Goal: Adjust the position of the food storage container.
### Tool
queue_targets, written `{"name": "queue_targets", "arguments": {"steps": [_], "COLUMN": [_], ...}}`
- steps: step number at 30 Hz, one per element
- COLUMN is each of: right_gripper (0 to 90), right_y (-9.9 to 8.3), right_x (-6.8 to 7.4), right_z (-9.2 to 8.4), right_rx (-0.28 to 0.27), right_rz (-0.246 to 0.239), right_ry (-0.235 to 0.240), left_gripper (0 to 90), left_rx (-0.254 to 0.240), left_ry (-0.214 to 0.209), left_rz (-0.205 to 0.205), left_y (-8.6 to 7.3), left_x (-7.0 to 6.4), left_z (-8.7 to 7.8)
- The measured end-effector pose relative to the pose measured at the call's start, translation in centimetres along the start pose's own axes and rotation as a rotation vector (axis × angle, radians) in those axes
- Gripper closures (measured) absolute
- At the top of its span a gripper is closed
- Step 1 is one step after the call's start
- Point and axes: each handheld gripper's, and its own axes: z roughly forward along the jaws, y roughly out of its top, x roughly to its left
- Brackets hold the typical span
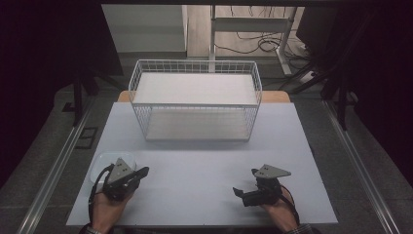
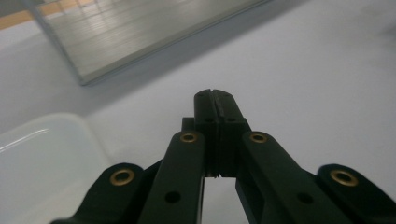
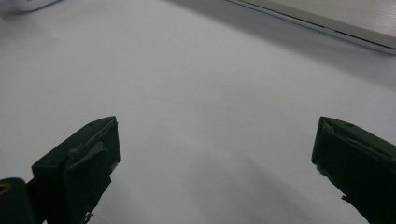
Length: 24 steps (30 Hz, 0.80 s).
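Note:
My left gripper [image 1: 144, 170] lies at the table's front left, held in a hand. In the left gripper view its jaws [image 2: 215, 95] are pressed together with nothing between them. Just to its left sits a shallow translucent white tray [image 1: 100, 163], whose rim is also near the jaws [image 2: 42, 144]. My right gripper [image 1: 246, 181] rests at the front right in the other hand. Its black jaws [image 3: 217, 135] stand wide apart over bare table, with nothing between them.
A white wire basket [image 1: 195, 62] with a pale board on top and another at its base stands at the back middle of the light grey table [image 1: 204, 165]. Its base edge shows in both gripper views [image 2: 130, 37] [image 3: 327, 18]. Dark floor and cables lie beyond.

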Motion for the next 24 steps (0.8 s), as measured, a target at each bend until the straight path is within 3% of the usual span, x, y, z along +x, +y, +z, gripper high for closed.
{"name": "queue_targets", "arguments": {"steps": [13, 19, 24], "right_gripper": [1.3, 1.5, 1.5], "right_y": [0.0, 0.0, -0.1], "right_x": [-0.1, -0.1, -0.1], "right_z": [-0.1, -0.1, 0.0], "right_rx": [-0.011, -0.003, 0.002], "right_rz": [0.005, -0.002, -0.006], "right_ry": [-0.009, -0.011, -0.013], "left_gripper": [90.0, 90.0, 89.9], "left_rx": [-0.014, -0.020, -0.023], "left_ry": [0.152, 0.232, 0.266], "left_rz": [-0.062, -0.115, -0.143], "left_y": [-1.3, -2.6, -3.3], "left_x": [3.9, 6.3, 7.3], "left_z": [-2.6, -3.8, -4.4]}}
